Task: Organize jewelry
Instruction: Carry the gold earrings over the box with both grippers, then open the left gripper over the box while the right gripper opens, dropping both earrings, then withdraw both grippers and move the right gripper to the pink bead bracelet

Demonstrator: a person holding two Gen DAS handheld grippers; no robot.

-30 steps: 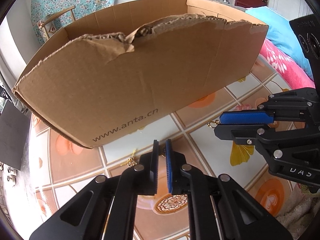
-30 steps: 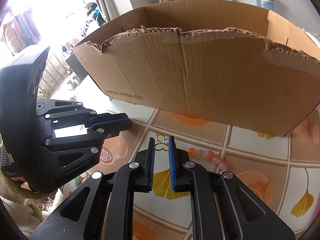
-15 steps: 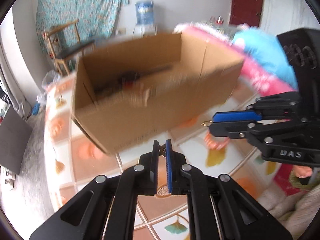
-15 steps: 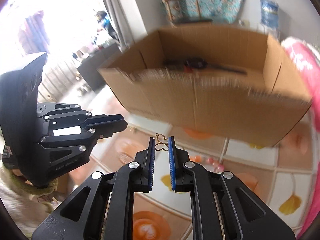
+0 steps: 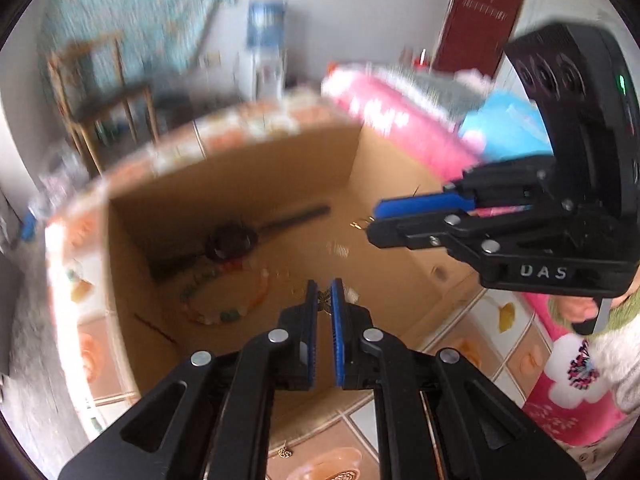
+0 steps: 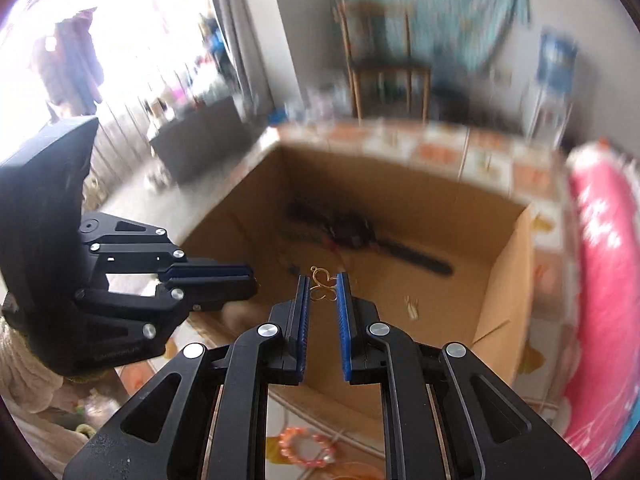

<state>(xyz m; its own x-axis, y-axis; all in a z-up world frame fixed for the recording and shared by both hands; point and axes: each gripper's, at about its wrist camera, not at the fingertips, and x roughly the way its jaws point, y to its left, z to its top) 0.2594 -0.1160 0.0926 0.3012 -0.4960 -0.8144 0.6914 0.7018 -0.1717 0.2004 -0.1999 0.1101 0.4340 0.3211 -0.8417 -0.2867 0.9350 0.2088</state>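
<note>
- The cardboard box (image 5: 248,184) stands open on the tiled table (image 5: 492,320). On its floor lie a dark brush-like thing with a long handle (image 5: 236,240), a ring of coloured beads (image 5: 224,304) and some small gold pieces, all blurred.
- Only the left wrist view shows the bead ring inside the box. Only the right wrist view shows an orange bead bracelet (image 6: 306,446) on the table, outside the box, near its front wall.
- The left gripper (image 5: 325,298) is nearly closed; its pads pinch a small dark-gold ornament (image 5: 323,300) above the box floor.
- The right gripper (image 6: 323,286) has a narrow gap; a gold butterfly-shaped earring (image 6: 322,285) is held between its pads, above the open box.
</note>
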